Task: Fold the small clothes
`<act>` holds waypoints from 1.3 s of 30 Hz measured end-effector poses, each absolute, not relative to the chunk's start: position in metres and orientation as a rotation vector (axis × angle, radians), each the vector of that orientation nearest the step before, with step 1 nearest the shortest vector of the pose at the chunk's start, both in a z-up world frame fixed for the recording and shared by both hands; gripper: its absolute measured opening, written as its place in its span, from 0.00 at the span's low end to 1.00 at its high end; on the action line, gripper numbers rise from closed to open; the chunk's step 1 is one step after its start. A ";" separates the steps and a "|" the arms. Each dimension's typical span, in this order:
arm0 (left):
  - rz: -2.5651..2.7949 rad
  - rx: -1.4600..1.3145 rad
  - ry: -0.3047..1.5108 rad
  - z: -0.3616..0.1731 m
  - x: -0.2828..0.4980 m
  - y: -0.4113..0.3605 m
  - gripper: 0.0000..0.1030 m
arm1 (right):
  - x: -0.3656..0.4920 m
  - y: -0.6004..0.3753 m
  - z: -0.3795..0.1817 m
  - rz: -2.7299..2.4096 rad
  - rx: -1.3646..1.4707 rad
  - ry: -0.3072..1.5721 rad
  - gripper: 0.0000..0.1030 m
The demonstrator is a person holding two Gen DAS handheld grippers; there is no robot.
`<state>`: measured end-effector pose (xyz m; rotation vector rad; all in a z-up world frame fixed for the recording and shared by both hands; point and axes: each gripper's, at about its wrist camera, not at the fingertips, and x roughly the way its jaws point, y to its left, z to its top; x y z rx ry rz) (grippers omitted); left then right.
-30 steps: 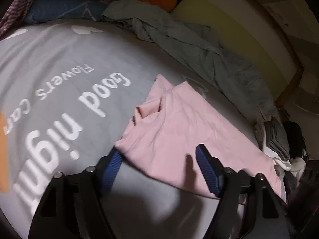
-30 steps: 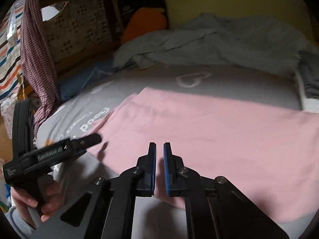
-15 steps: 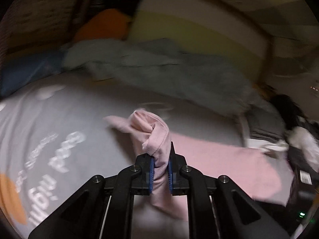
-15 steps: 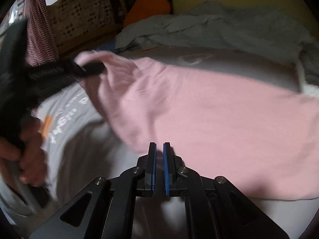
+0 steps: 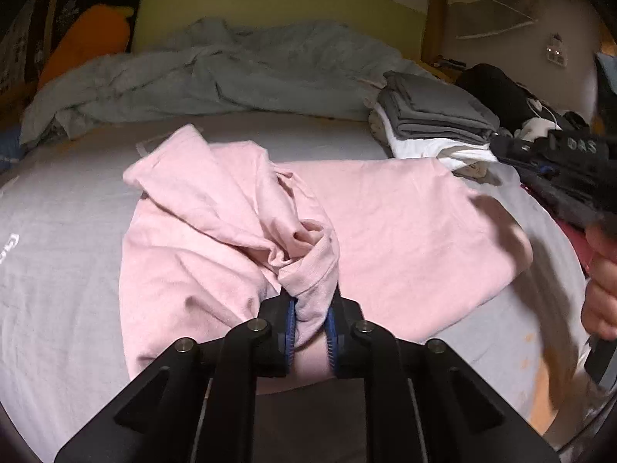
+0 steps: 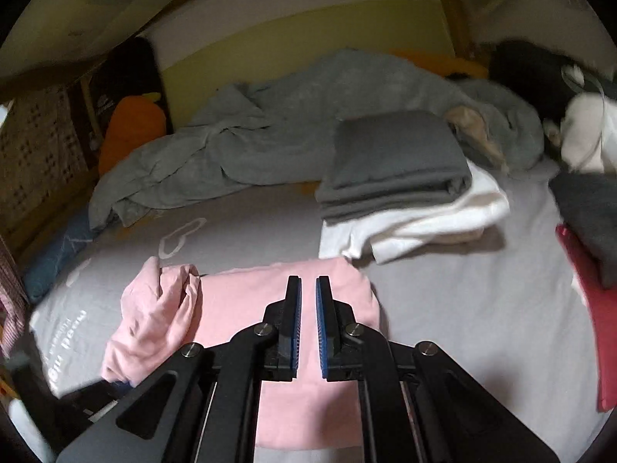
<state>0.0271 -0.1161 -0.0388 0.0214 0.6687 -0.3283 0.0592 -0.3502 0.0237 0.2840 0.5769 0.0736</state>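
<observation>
A pink garment [image 5: 405,231] lies spread on the grey bed sheet [image 5: 58,231]. My left gripper [image 5: 311,305] has a bunched fold of it between its blue pads, lifted over the flat part; its jaws are opening slightly while the cloth still fills the gap. In the right wrist view the pink garment [image 6: 239,301] shows its folded-over end at the left. My right gripper [image 6: 308,281] hovers above the cloth, shut, with nothing between its fingers. A person's hand [image 5: 601,289] holds the right gripper [image 5: 559,150] at the right edge of the left wrist view.
A stack of folded grey and white clothes [image 6: 397,154] sits behind the garment to the right. A crumpled grey-green blanket [image 5: 231,73] runs along the far side, with an orange plush [image 5: 88,38] at the far left. A red item [image 6: 590,308] and dark clothes [image 5: 501,88] lie at the right.
My left gripper closed on the garment's left end and carried it rightward over the rest. The right gripper stayed shut and swung toward the folded stack.
</observation>
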 end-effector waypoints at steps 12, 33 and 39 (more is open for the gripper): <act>-0.194 0.161 0.534 -0.036 -0.028 -0.084 0.43 | 0.060 -0.310 0.019 0.186 0.226 0.597 0.07; -0.093 0.102 0.603 -0.050 -0.003 -0.048 0.61 | 0.055 -0.209 0.002 0.489 0.093 0.629 0.52; -0.072 -0.124 0.678 -0.050 0.028 -0.025 0.57 | 0.078 -0.182 -0.019 0.459 0.031 0.666 0.44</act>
